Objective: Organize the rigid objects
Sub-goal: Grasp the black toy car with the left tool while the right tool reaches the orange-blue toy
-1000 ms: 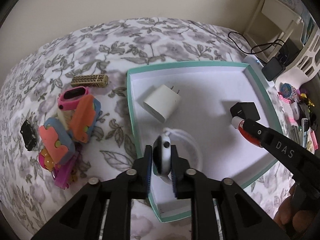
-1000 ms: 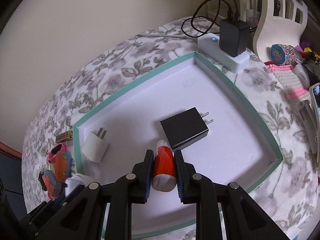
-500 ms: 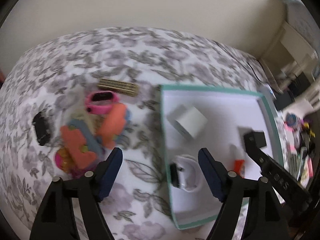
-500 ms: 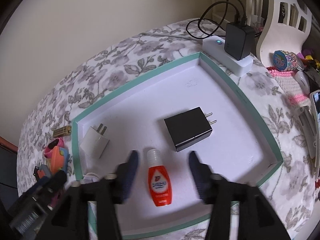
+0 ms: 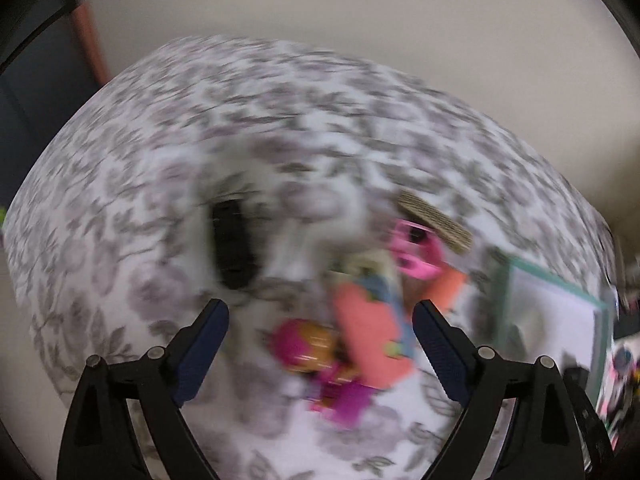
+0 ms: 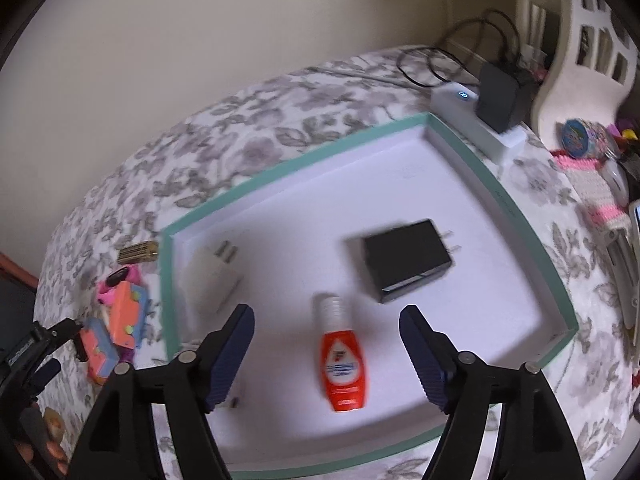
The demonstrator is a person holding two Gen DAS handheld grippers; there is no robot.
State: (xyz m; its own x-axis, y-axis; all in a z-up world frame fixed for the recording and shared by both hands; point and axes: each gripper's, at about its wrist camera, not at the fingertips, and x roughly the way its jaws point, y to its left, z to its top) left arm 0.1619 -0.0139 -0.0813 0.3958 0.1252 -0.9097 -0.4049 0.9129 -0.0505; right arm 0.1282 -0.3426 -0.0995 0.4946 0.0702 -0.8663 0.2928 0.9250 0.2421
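Note:
My left gripper (image 5: 320, 320) is open and empty above a blurred pile of toys: orange and blue pieces (image 5: 372, 336), a pink watch (image 5: 416, 248), a pink and orange toy (image 5: 308, 344). A black object (image 5: 234, 248) lies to the left and a gold bar (image 5: 434, 220) behind. My right gripper (image 6: 326, 320) is open and empty over the teal-rimmed white tray (image 6: 296, 164). In the tray lie a red bottle (image 6: 340, 372), a black charger (image 6: 404, 264) and a white charger (image 6: 212, 276).
The tray's corner (image 5: 560, 280) shows at the right of the left wrist view. A white power strip with a black adapter (image 6: 496, 100) sits behind the tray. Trinkets and a pink knit piece (image 6: 596, 192) lie at the right. A floral cloth (image 6: 256, 140) covers the table.
Both grippers opened. The left one let go of the white watch in the tray and swung left over the toy pile. The right one released the red bottle and pulled back.

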